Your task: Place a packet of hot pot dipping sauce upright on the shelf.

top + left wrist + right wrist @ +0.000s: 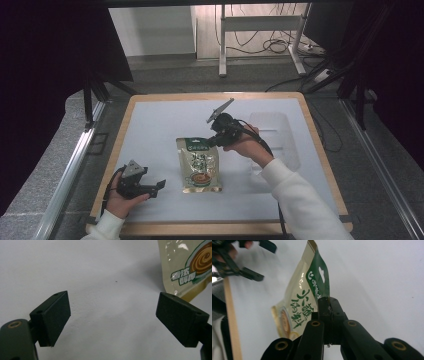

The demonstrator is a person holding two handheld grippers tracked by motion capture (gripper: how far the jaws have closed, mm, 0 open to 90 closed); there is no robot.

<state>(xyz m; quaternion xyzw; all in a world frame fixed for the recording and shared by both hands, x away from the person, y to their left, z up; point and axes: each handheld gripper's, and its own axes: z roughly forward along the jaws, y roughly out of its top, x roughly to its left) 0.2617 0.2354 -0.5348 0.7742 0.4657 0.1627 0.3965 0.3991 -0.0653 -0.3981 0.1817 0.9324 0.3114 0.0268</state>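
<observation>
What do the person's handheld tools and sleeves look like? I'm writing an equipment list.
Both tools are black, each with two jaws ending in flat rectangular black pads. The left tool carries a grey three-cornered plate on top, as does the right tool; brass-coloured rivets mark the jaw links. A black cable trails from each. The person wears white long sleeves.

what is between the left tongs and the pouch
Nothing visible. The left tongs rest open on the white mat, and only bare mat lies between them and the pouch. The right tongs are already shut on the pouch's green top edge.
</observation>
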